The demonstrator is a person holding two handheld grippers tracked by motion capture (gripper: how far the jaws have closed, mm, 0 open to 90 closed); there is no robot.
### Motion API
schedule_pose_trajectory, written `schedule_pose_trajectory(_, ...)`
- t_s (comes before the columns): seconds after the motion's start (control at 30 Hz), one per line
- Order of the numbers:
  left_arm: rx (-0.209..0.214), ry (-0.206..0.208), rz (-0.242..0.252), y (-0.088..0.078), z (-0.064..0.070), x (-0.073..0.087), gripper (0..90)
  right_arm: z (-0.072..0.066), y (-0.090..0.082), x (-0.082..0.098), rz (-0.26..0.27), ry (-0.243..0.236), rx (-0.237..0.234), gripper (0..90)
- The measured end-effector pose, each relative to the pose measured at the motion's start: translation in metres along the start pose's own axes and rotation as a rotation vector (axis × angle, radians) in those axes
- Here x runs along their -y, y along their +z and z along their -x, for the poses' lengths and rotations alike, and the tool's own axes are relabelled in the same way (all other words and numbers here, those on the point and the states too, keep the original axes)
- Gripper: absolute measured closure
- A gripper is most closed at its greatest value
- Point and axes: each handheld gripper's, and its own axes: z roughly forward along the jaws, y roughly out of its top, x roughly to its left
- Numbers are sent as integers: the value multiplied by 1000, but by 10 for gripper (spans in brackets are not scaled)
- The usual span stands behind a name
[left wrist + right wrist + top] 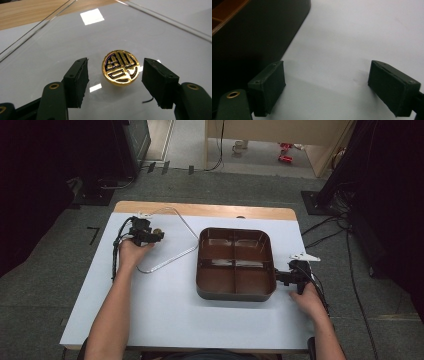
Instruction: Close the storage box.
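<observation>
**What the pictures left unclear**

In the high view the gold coin (157, 231) was too small for its pattern to be read, and the left gripper (150, 236) hid part of it. Whether the right gripper (278, 276) touched the brown tray (235, 293) could not be told there; its jaws were too small and dark. The right gripper view cut the tray off at its top and left edges, leaving a dark wall. The person's forearms ran off the bottom edge. Small red things on the far floor (286, 152) were too blurred to name.
</observation>
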Motion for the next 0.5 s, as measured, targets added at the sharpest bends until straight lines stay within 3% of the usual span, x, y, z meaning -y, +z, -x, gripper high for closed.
schedule_pose_trajectory(0.1, -8, -12, 15, 4, 0, 1, 448, 0, 0, 0, 0, 0, 0, 139)
schedule_pose_trajectory(0.23, -6, 17, 26, 6, 3, 1, 514, 0, 0, 0, 0, 0, 0, 139)
schedule_pose_trajectory(0.27, -2, 19, 28, 6, 4, 0, 569, 0, 0, 0, 0, 0, 0, 139)
schedule_pose_trajectory(0.33, -21, 28, 22, 7, 7, -1, 588, 0, 0, 0, 0, 0, 0, 139)
schedule_pose_trajectory(0.5, -1, 8, 9, 3, 5, -3, 595, 0, 0, 0, 0, 0, 0, 139)
